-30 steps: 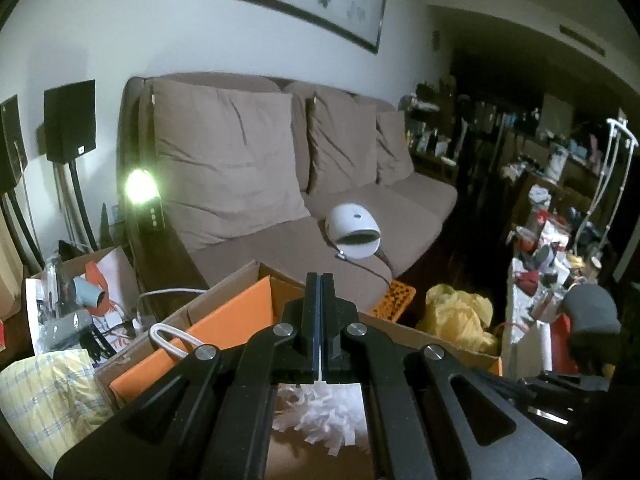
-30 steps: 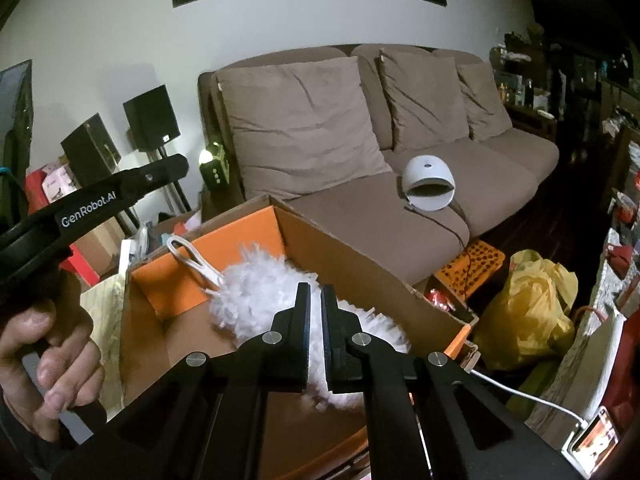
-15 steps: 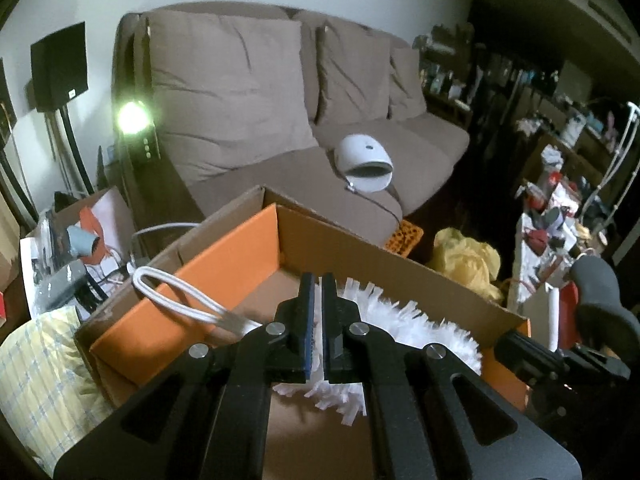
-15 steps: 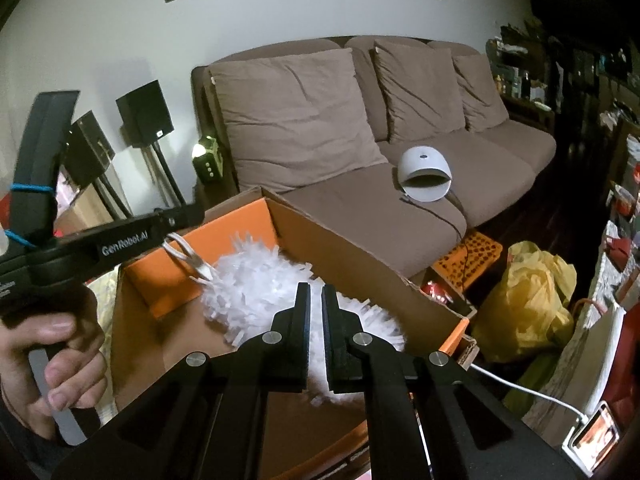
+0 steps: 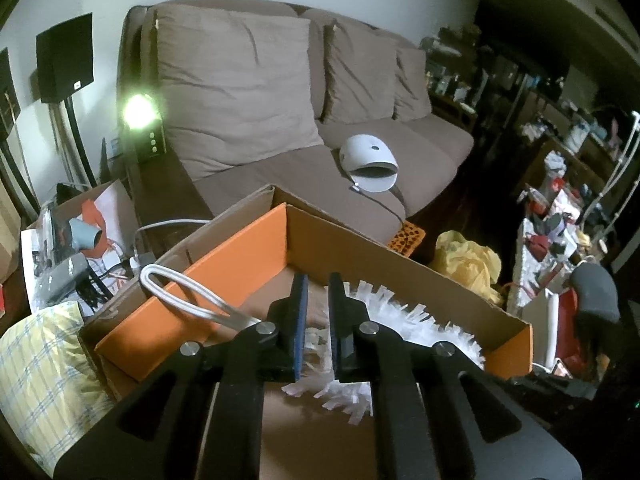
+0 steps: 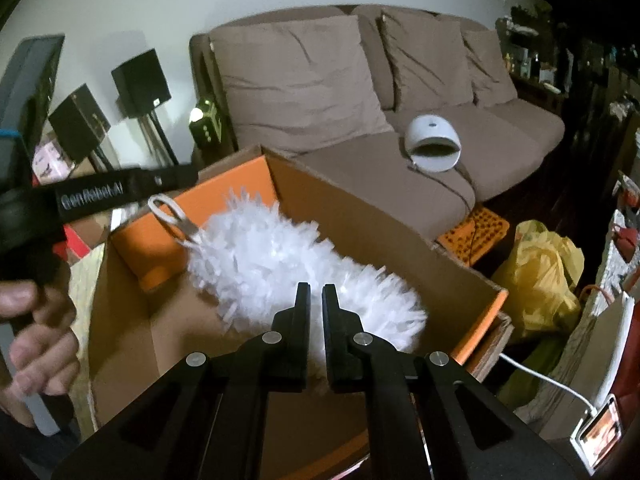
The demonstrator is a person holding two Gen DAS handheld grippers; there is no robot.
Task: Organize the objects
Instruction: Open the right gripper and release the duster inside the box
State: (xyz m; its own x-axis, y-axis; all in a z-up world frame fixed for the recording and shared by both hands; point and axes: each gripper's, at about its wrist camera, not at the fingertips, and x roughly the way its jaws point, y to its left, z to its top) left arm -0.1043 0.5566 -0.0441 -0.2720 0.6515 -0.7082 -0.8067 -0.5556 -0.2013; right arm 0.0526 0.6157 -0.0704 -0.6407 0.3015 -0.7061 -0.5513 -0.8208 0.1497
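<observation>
A white fluffy duster point(image 6: 288, 264) with a white loop handle point(image 6: 168, 212) lies inside an open cardboard box with an orange lining point(image 6: 400, 236). In the left wrist view the duster point(image 5: 400, 328) and its loop point(image 5: 180, 292) lie in the same box point(image 5: 360, 252). My left gripper point(image 5: 317, 292) is slightly open and empty, just above the duster. It also shows in the right wrist view point(image 6: 120, 192), held by a hand at the left. My right gripper point(image 6: 316, 296) is nearly shut and empty, over the duster's near end.
A brown sofa point(image 5: 280, 120) stands behind the box with a white dome device point(image 5: 370, 160) on its seat. A yellow bag point(image 6: 540, 276) and an orange tray point(image 6: 472, 228) lie on the floor at the right. Speakers point(image 6: 140, 84) stand at the left.
My left gripper has opened a little and let go of the duster, which now lies in the box. The left gripper has lifted back. The right gripper has barely moved.
</observation>
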